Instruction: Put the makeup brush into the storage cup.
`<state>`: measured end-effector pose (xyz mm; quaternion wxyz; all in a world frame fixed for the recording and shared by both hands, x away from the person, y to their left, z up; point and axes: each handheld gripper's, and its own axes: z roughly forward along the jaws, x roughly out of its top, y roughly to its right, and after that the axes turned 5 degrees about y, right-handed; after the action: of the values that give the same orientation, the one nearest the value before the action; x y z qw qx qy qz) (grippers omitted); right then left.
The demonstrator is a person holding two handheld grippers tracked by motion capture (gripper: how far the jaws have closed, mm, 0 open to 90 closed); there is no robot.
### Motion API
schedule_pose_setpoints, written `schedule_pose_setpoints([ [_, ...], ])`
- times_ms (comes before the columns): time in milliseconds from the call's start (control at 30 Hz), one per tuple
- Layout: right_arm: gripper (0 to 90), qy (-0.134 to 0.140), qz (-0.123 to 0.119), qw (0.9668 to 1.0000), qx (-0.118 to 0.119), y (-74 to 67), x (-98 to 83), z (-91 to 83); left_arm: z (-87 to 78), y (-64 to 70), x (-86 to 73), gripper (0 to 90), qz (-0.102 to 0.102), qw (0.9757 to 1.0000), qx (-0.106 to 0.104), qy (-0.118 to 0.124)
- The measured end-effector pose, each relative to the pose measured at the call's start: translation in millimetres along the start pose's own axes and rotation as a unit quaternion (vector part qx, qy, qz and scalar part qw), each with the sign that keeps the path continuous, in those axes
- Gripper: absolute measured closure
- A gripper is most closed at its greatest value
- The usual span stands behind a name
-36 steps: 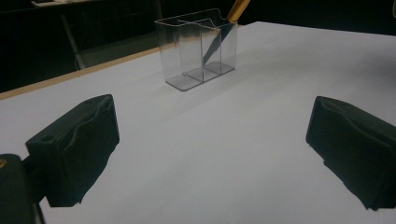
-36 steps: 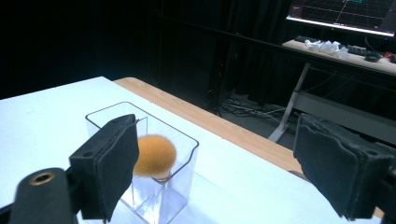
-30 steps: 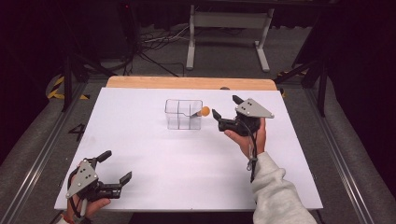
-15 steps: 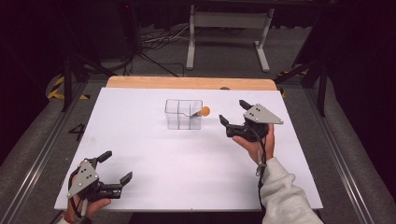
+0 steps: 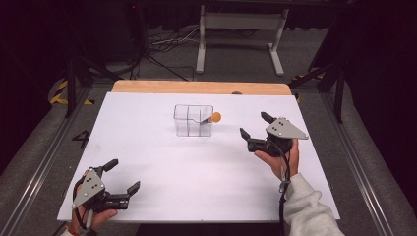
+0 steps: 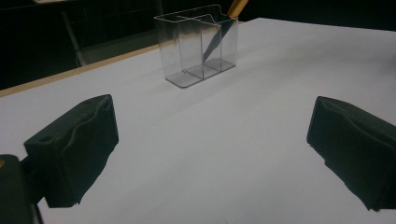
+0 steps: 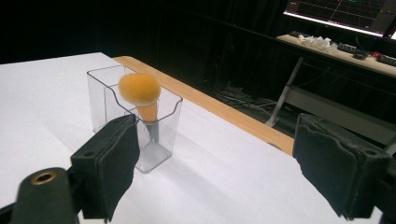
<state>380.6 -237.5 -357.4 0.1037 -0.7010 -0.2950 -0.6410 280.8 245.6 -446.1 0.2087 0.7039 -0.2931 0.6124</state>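
White table (image 5: 162, 167) spread across frame centre. Clear plastic organizer (image 5: 193, 120) seen upper centre, compartments divided, walls rigid, slick, judged light and easily tipped. Makeup brush (image 5: 212, 118) stood in its right end compartment, orange bristle head up, leaned outward; judged light, bristles soft; best taken by stiff handle below head. Right gripper (image 5: 255, 135) centre right, jaws spread, nothing held. Left gripper (image 5: 120, 179) lower left, jaws spread, nothing held.
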Motion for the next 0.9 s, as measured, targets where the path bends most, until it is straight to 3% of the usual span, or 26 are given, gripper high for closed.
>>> schedule_pose_setpoints([
  [900,13.7,-0.022,-0.039,0.999,-0.003,0.3,-22.8,-34.8,0.4,1.2,0.3,2.9,0.004,1.0,0.0,-0.003],
])
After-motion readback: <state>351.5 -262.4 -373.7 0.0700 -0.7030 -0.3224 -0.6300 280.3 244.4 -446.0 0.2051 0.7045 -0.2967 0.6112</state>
